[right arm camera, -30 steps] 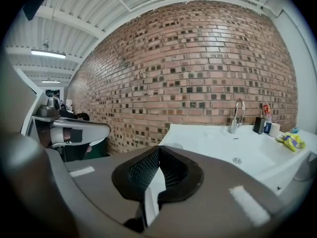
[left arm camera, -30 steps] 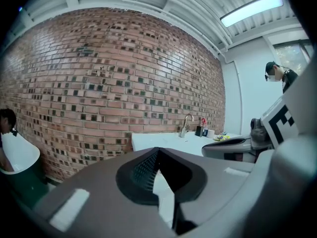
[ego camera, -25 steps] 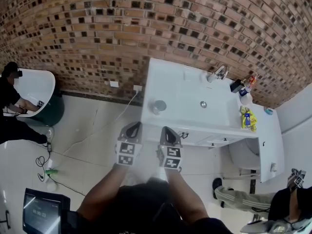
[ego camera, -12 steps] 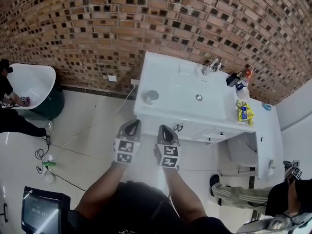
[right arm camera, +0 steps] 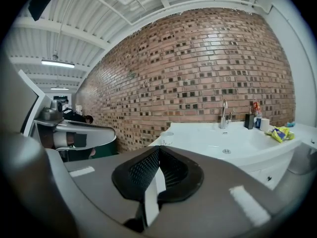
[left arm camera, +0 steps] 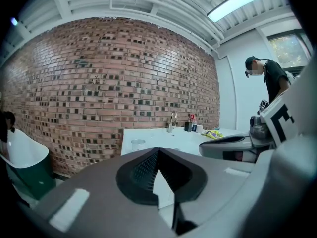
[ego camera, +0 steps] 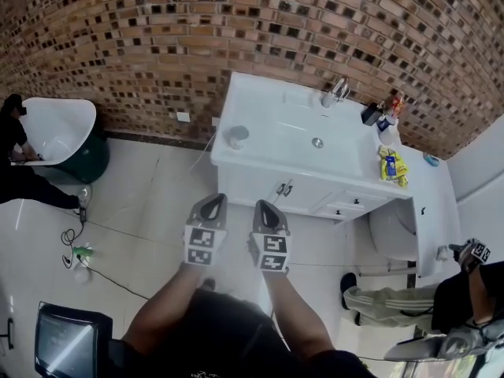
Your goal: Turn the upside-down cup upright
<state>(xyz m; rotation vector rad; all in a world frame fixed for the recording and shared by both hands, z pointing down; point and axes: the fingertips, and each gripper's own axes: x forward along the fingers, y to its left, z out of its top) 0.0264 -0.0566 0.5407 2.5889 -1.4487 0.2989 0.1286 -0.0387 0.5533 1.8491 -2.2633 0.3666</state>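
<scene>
A small pale cup [ego camera: 235,137] stands on the left front corner of the white vanity top [ego camera: 268,144]; from here I cannot tell which way up it is. It also shows as a small cup [left arm camera: 138,144] in the left gripper view and as the same cup [right arm camera: 167,138] in the right gripper view. My left gripper [ego camera: 211,205] and right gripper [ego camera: 266,208] hang side by side over the floor, well short of the vanity. Both are shut with nothing in them, as the left gripper [left arm camera: 157,150] and right gripper [right arm camera: 158,149] show close up.
The sink has a faucet [ego camera: 337,90], bottles [ego camera: 378,116] and a yellow packet [ego camera: 391,166] on its right side. A toilet [ego camera: 394,228] stands right of the vanity. A white tub [ego camera: 55,136] and a person are at far left, another person at lower right. Cables [ego camera: 79,250] lie on the floor.
In the head view the vanity and cup have slid upward and look farther off. Both grippers stay shut, side by side, at about the same place in the frame.
</scene>
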